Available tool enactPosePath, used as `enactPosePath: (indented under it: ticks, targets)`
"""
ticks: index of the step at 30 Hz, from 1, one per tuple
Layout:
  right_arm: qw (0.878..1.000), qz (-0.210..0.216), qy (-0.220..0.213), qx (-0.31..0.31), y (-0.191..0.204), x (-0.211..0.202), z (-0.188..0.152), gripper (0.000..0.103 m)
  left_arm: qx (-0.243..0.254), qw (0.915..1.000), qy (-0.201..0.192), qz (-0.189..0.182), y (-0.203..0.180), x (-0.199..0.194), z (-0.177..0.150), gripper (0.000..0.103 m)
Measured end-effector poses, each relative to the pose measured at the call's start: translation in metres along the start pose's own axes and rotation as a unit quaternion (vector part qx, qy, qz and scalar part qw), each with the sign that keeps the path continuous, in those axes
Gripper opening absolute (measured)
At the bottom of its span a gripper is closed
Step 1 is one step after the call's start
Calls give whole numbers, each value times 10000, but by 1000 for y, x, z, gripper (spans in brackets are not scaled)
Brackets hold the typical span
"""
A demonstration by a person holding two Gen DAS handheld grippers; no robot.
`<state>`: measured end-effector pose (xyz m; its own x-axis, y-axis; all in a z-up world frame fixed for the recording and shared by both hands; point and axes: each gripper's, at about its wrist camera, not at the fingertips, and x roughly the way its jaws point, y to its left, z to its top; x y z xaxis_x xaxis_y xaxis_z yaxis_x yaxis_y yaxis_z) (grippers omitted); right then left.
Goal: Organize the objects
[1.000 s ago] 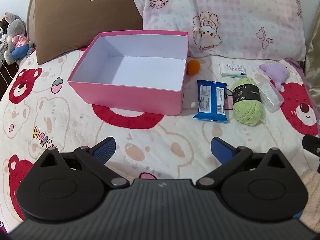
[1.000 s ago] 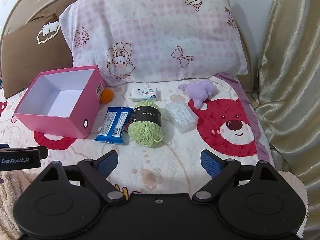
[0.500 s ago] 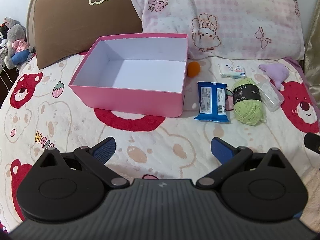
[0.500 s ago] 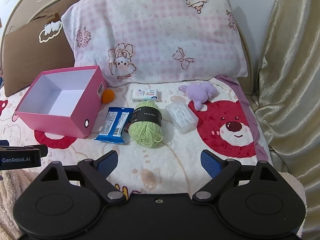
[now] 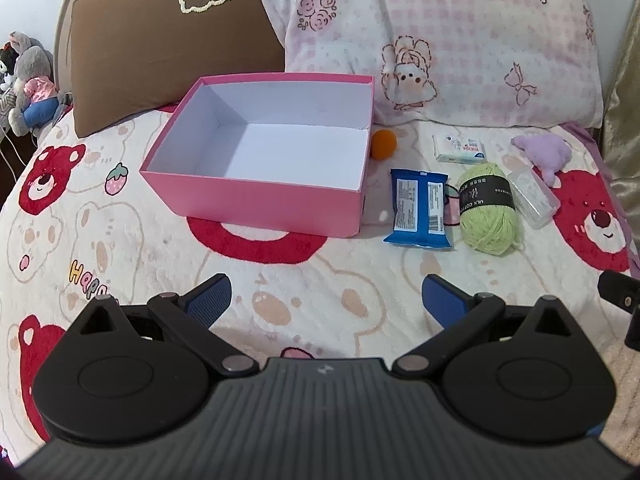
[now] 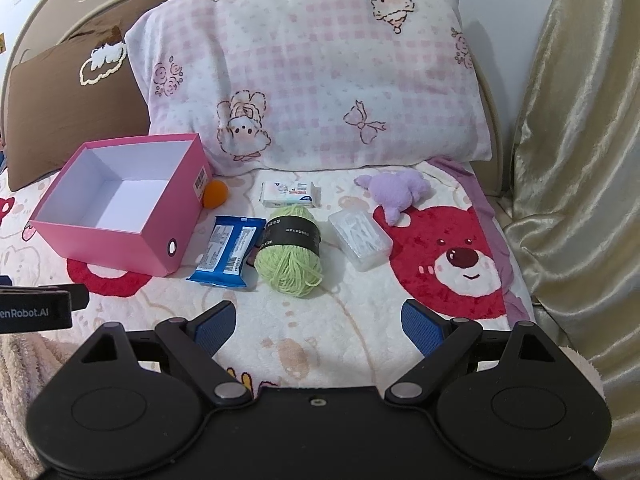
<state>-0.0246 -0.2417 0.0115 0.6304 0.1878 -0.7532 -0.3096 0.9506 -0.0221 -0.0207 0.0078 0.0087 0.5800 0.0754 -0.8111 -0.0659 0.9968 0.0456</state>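
An empty pink box stands open on the bed. To its right lie an orange ball, a blue snack packet, a green yarn ball, a white tissue pack, a clear plastic case and a purple plush toy. My left gripper is open and empty, in front of the box. My right gripper is open and empty, in front of the yarn.
A pink checked pillow and a brown cushion lean against the headboard behind the objects. A gold curtain hangs along the right side of the bed. Stuffed toys sit at the far left.
Both grippers have moved slightly forward and up toward the objects. Nothing on the bed has moved.
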Motion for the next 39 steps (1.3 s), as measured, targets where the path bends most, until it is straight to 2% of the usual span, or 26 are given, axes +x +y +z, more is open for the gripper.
enactPosePath:
  ticks: [26, 32, 39]
  targets:
    - [9998, 74, 110, -121, -3, 5, -4, 92, -145, 9999, 35, -10, -3, -3, -2, 103]
    - [9998, 81, 159, -111, -5, 8, -4, 92, 77, 9999, -5, 130, -8, -1, -2, 103]
    - [9992, 11, 224, -329, -9, 8, 2, 92, 66, 9997, 41, -233, -7, -9, 16, 101]
